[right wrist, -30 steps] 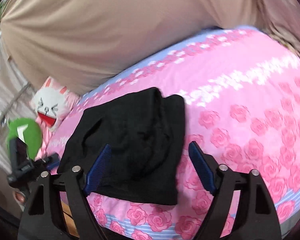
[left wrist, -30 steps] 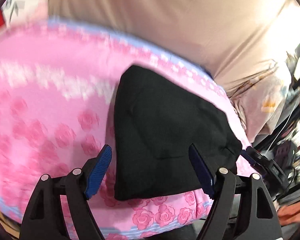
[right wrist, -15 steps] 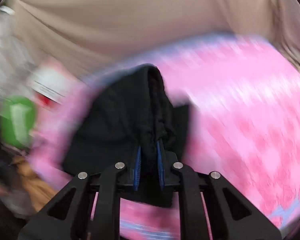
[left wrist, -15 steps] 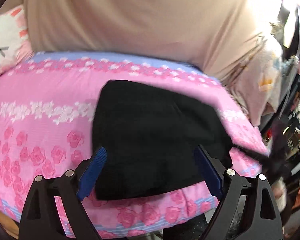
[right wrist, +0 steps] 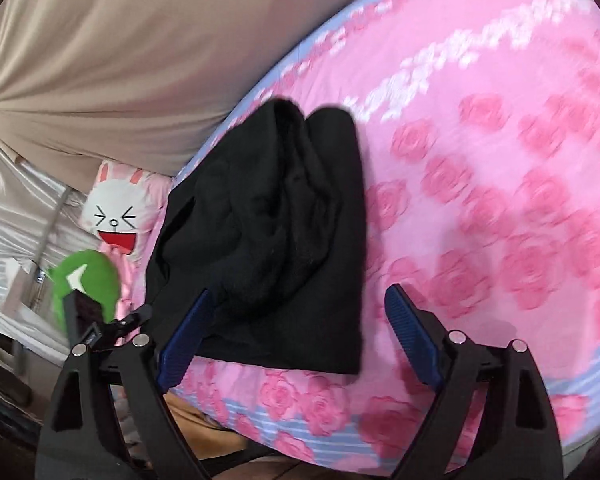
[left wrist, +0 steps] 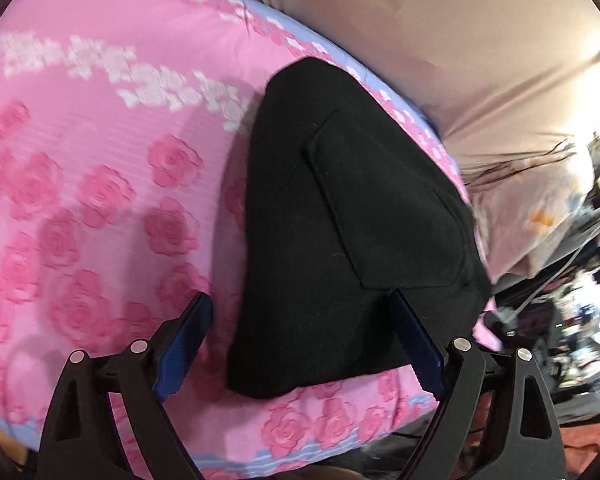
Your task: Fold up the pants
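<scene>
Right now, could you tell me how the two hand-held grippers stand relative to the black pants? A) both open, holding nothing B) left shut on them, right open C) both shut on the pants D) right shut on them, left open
A: the left hand-held gripper and the right hand-held gripper both have their blue fingers spread wide, and the pants lie loose on the pink bedspread.

Pink rose bedspread; beige curtain; rabbit pillow.
</scene>
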Tool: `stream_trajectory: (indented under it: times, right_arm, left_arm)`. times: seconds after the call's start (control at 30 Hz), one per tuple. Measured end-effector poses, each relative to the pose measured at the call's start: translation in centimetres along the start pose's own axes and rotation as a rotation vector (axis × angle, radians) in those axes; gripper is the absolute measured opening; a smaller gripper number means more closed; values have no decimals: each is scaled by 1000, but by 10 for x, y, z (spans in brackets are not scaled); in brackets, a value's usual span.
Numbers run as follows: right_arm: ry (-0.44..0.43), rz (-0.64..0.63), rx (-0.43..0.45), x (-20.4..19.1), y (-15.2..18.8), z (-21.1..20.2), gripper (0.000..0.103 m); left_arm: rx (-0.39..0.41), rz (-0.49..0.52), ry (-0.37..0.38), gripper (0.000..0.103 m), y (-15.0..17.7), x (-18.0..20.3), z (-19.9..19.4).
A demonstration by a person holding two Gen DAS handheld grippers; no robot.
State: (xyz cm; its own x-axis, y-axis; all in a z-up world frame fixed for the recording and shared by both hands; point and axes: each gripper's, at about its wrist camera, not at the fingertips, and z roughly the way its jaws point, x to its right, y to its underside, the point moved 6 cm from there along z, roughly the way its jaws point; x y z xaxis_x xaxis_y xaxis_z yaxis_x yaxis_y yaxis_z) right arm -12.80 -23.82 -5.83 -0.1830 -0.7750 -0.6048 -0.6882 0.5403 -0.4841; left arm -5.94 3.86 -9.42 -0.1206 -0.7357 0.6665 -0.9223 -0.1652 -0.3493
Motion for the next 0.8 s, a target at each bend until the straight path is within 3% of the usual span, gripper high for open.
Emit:
stream_trajectory:
  times: [0.07,0.2,0.27,0.3,0.33,0.4,0.63,0.8]
  right_arm:
    - [-50,21,-17,-6,0,10,87]
    - [-16,-4,-10,-14,-3,19,89]
    - [8,-22,2,-18,-6,26,66]
    - [25,-32,6,-19,-6,27,48]
    - [32,-55,29,-24,-8,22,40]
    - [36,-100,61,-37,-9,9,35]
    - [13,-284,183,-99,-1,-65,35]
    - [-30,-364,272,-135,0,-111,35]
  left_arm:
    - [-2,8,15,88,-3,3,5]
    - [-21,33,62,88,-9,16,20]
    - [-22,40,70,85,-14,22,27]
    - [-15,48,61,76,-15,26,28]
    - [-5,64,55,71,-16,31,25]
    - [43,128,25,43,-18,44,7]
    - [115,270,58,40,-2,94,-65]
    - [208,379,67,40,6,131,-119]
